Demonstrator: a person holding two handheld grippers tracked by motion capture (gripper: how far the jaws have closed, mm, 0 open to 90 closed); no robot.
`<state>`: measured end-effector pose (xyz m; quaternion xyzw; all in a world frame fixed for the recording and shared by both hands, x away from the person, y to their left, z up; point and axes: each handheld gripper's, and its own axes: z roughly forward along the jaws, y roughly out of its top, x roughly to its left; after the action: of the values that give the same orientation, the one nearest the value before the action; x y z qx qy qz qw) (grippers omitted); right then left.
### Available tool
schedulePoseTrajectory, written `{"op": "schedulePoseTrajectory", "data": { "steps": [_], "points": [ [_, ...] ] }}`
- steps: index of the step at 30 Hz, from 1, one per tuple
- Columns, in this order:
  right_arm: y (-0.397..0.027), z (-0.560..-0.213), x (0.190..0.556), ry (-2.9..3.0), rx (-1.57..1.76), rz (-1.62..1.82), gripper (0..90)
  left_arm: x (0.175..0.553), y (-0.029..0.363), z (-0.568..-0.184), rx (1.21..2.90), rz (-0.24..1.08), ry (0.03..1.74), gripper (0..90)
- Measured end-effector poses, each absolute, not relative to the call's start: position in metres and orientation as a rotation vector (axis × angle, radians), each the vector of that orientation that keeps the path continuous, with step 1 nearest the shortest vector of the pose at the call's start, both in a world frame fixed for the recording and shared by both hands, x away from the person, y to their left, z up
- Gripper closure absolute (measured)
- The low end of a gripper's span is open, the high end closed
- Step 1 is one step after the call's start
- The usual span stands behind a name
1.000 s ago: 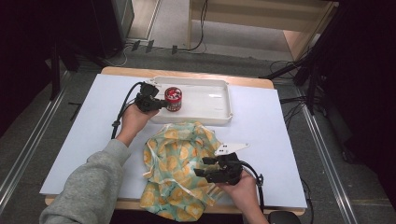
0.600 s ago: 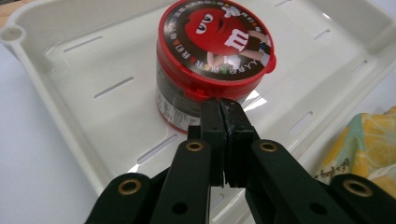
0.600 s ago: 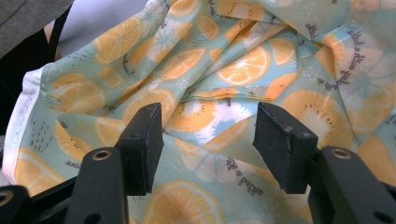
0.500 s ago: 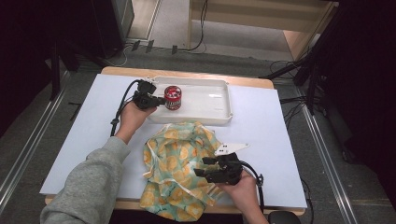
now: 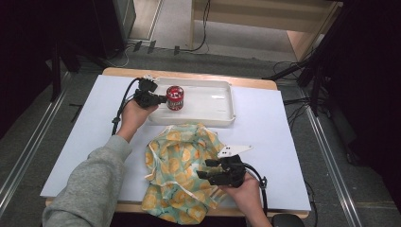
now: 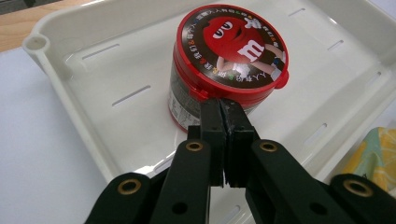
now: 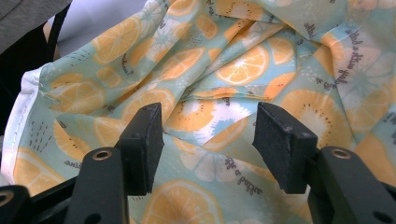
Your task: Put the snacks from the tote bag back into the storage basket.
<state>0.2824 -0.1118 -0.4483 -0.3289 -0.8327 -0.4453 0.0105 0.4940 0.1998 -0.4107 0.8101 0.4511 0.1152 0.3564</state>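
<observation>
A red-lidded candy tub [image 5: 175,97] [image 6: 224,70] stands upright in the left part of a white tray [image 5: 215,101] [image 6: 93,88]. My left gripper [image 5: 160,99] [image 6: 225,114] is shut with nothing between its jaws, its tips just at the tub's near side by the tray's left end. A crumpled cloth with an orange-slice print [image 5: 182,165] [image 7: 219,70] lies at the table's near edge. My right gripper [image 5: 204,169] [image 7: 208,135] hovers open over the cloth's right side, jaws apart and no fabric between the pads.
The white table [image 5: 279,137] has bare surface to the right of the cloth and left of the tray. A grey sleeve [image 5: 90,189] reaches in from the lower left. Cables trail from both grippers. Dark floor and stands surround the table.
The left gripper has shifted slightly toward the tub. The right hand and the cloth have kept still.
</observation>
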Motion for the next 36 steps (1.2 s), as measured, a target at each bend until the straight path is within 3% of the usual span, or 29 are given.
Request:
{"op": "schedulePoseTrajectory", "data": {
  "steps": [24,36],
  "points": [
    [-0.114,-0.448,0.281,-2.594,-1.037,-1.397,43.5,0.501,0.209,-0.413,2.078,0.264,1.178,87.1],
    [-0.114,-0.449,0.282,-2.594,-1.036,-1.397,43.4,0.491,0.207,-0.404,2.108,0.195,1.157,73.5]
  ]
}}
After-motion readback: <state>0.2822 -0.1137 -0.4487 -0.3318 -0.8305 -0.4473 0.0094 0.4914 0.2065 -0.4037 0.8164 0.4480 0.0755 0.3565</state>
